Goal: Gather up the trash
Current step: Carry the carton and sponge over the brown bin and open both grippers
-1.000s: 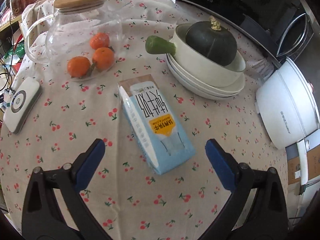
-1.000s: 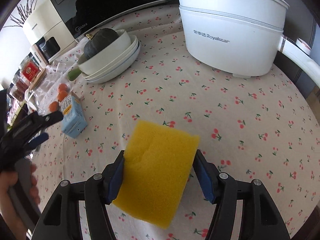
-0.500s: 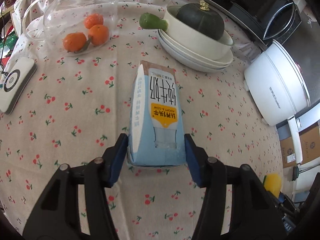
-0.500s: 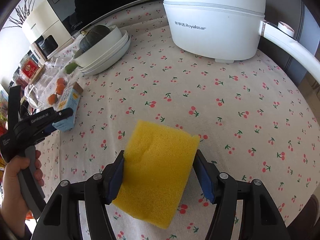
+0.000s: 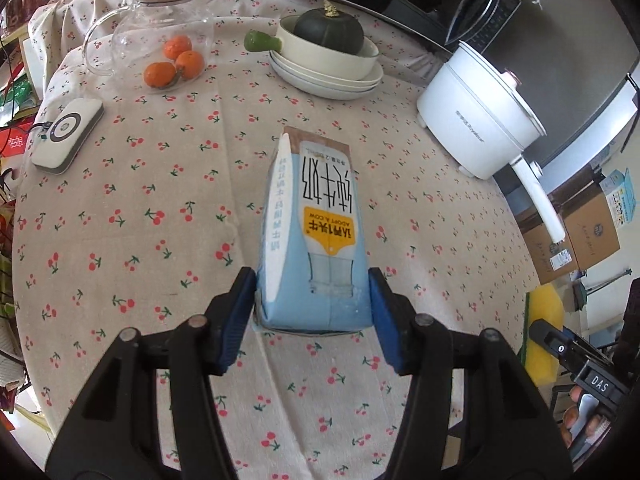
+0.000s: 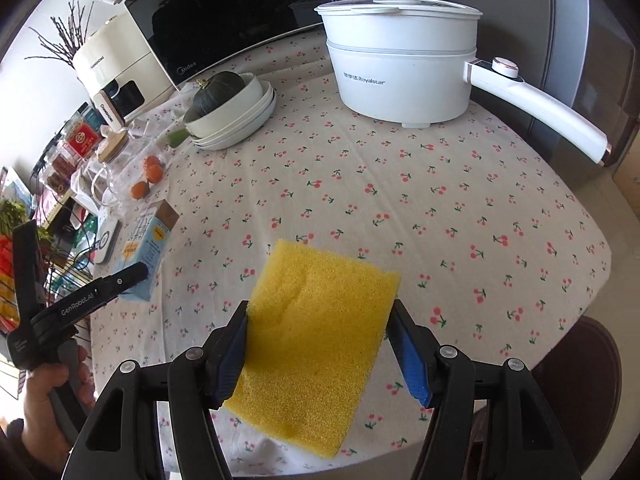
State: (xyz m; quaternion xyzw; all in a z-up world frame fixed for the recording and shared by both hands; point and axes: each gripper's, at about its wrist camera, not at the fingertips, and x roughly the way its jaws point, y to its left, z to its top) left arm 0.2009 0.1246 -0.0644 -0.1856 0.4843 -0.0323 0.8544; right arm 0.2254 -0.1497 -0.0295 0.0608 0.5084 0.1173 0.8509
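Covering the round table, a cherry-print tablecloth [image 6: 400, 200] runs to a curved edge on the right. The left gripper [image 5: 312, 312] clenches a blue milk carton [image 5: 316, 236] mid-table; the right gripper [image 6: 320, 344] grips a yellow sponge [image 6: 312, 336] over bare cloth before a white electric pot [image 6: 400, 60].

Both wrist views look down closely, seemingly obliquely, sharing the cherry-print table [image 5: 168, 184].

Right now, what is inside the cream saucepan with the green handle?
A dark green squash sits in the cream saucepan, which rests on stacked white plates. The squash covers the pan's bottom, so anything beneath it cannot be seen.
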